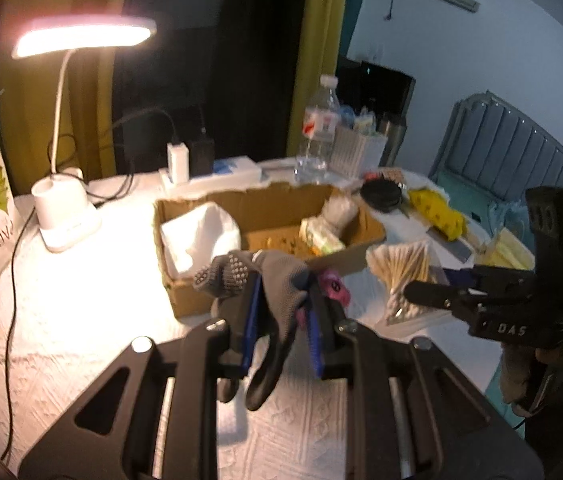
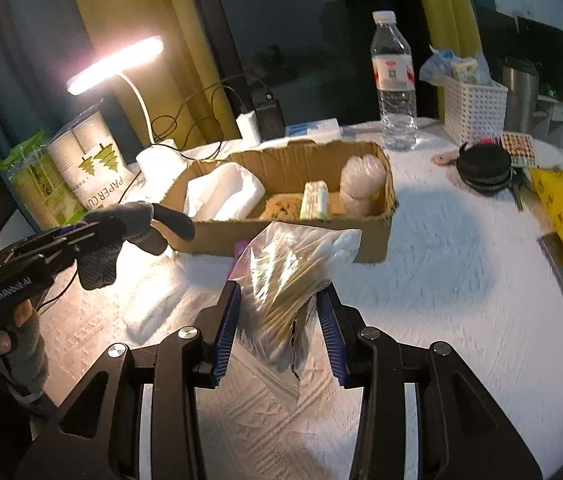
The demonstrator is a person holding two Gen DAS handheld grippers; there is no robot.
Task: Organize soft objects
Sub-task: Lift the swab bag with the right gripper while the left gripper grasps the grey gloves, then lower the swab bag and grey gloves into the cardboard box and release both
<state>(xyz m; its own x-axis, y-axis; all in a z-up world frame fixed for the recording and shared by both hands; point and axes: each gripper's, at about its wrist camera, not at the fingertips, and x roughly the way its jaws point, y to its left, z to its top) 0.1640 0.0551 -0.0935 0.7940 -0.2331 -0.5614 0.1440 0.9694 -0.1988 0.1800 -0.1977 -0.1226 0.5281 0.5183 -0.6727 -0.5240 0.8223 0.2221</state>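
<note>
we hold a grey glove (image 1: 277, 292) in the left gripper (image 1: 283, 332); its blue pads are closed tight on the fabric, and the glove's fingers droop below the jaws above the white cloth (image 1: 81, 312). a small pink thing (image 1: 335, 288) shows just right of the glove, pressed near the right pad; we cannot tell what it is. in the right wrist view the same glove (image 2: 137, 226) pokes out of the left gripper (image 2: 81, 236) at the left edge, close to the near left corner of the box (image 2: 281, 236).

the right gripper (image 2: 279, 332) has its pads pinched on a clear bag of cotton swabs (image 2: 297, 268), jaws only partly apart with the bag filling the gap. the bag stands up between the pads, just near of the box's near wall. from the left wrist view the swabs (image 1: 401, 268) sit right of the box (image 1: 185, 292), with the right gripper (image 1: 425, 292) at them.

the box lies open in the middle of the cloth and holds a white folded cloth (image 2: 223, 192) at its left, a small pack (image 2: 313, 200) and a clear bundle (image 2: 361, 188) at its right.

far left stands a lit lamp (image 1: 81, 36); a bottle (image 2: 395, 80) and a white basket (image 2: 473, 108) stand far right.
</note>
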